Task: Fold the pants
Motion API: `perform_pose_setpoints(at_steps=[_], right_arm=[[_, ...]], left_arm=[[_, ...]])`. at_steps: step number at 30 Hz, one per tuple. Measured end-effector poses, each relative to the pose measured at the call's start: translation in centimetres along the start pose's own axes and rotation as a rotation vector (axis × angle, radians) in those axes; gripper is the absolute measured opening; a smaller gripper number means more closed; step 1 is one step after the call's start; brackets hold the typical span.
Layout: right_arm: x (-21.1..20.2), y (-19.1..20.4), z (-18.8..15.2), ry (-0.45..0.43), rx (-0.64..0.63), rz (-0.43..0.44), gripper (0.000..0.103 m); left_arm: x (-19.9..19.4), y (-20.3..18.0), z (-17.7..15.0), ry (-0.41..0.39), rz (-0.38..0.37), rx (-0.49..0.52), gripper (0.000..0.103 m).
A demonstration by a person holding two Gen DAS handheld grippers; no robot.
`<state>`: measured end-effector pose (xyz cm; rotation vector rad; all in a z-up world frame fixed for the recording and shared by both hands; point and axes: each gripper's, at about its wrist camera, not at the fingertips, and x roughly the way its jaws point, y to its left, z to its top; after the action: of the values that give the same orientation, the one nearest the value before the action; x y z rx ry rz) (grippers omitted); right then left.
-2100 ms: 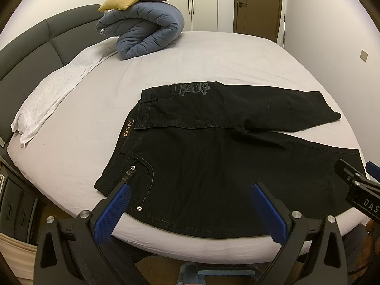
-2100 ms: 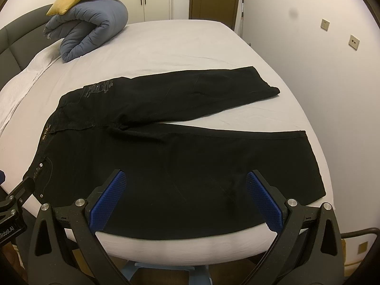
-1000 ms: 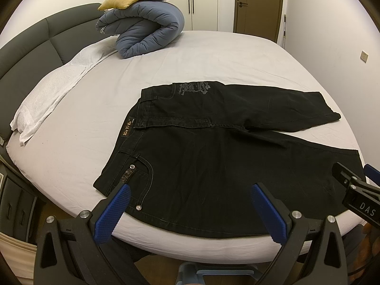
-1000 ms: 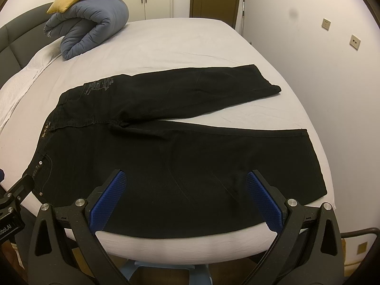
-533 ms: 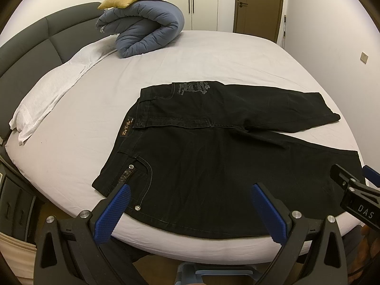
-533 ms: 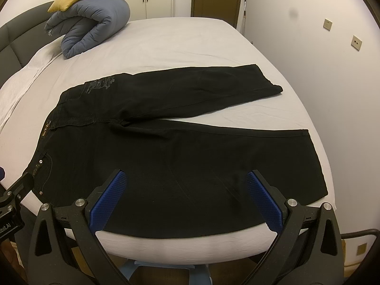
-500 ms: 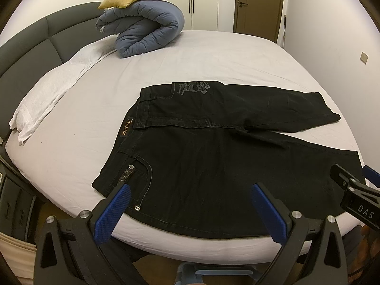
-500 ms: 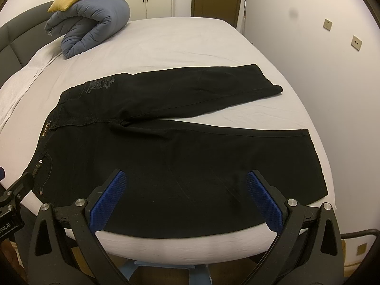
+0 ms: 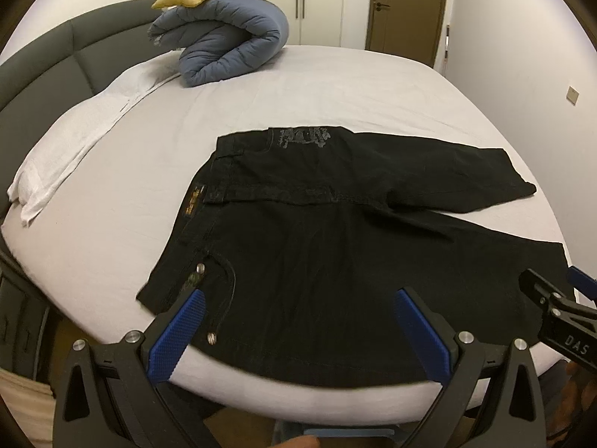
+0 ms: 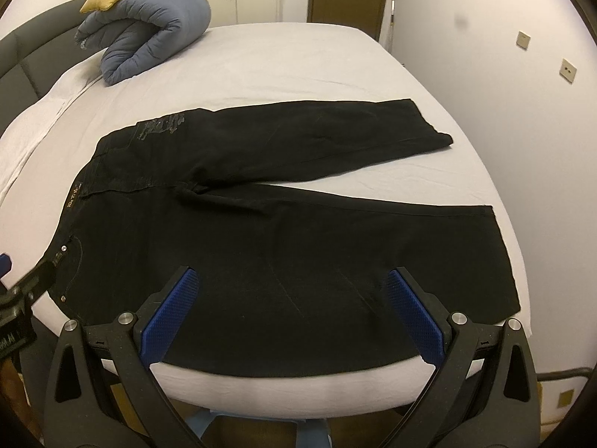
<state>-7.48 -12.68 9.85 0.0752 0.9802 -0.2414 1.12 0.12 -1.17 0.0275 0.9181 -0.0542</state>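
Black denim pants [image 9: 335,246] are lying flat across the white-sheeted bed [image 9: 335,86], while the left gripper [image 9: 298,321] and right gripper [image 10: 289,298] are hovering wide open and empty at its near edge.

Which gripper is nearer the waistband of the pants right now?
Left. The left gripper hangs open over the near edge beside the waistband. The right gripper, also open, sits further along over the near leg, toward the hem.

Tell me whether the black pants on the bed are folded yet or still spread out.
Spread out, not folded. The black pants lie flat on the bed, both legs separate and splayed in a V, waistband to the left.
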Motion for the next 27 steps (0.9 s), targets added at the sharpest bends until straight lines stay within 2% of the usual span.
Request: perform_pose_setpoints(at_steps=[3,6,7,10,13,15,18,19,23,24,27], right_arm=[[1.2,-0.2,1.3,-0.001,-0.022,0.048,0.103],[2.3,-0.4,3.3,-0.015,-0.044,0.095,0.103],[2.9,-0.4,4.4,-0.023,-0.062,0.128,0.103],[4.6,-0.1,7.7,-0.037,-0.115,0.202,0.103],[6.8,0.0,11.1,-0.05,-0.173,0.274,0.103],[8.3,0.1,13.3,-0.059,-0.219,0.316,0.096],[10.5,0.3,15.8,-0.051,-0.295,0.347,0.081],[11.7,0.4,16.9,-0.04,-0.326,0.354,0.08],[14.9,0.4,19.4,-0.023,-0.384,0.397,0.076],[15.6,0.4,19.8,-0.016,-0.398,0.403,0.076],[17.5,0.5,20.3,-0.003,-0.431,0.41,0.075]], left_arm=[[1.6,0.6,2.0,0.022,-0.073,0.036,0.103],[3.8,1.5,4.9,0.041,-0.212,0.056,0.103],[4.6,1.7,5.8,0.049,-0.228,0.072,0.103],[7.8,2.0,9.1,0.122,-0.163,0.154,0.103],[11.3,4.5,14.4,0.095,-0.162,0.115,0.103],[13.8,5.7,17.7,0.091,-0.158,0.136,0.103],[18.3,6.5,22.3,0.104,-0.107,0.245,0.103],[20.0,6.6,23.7,0.125,-0.1,0.28,0.103],[25.7,6.5,26.4,0.233,-0.183,0.377,0.099],[27.3,6.2,26.7,0.282,-0.194,0.409,0.097],[30.7,5.6,26.8,0.373,-0.218,0.48,0.083]])
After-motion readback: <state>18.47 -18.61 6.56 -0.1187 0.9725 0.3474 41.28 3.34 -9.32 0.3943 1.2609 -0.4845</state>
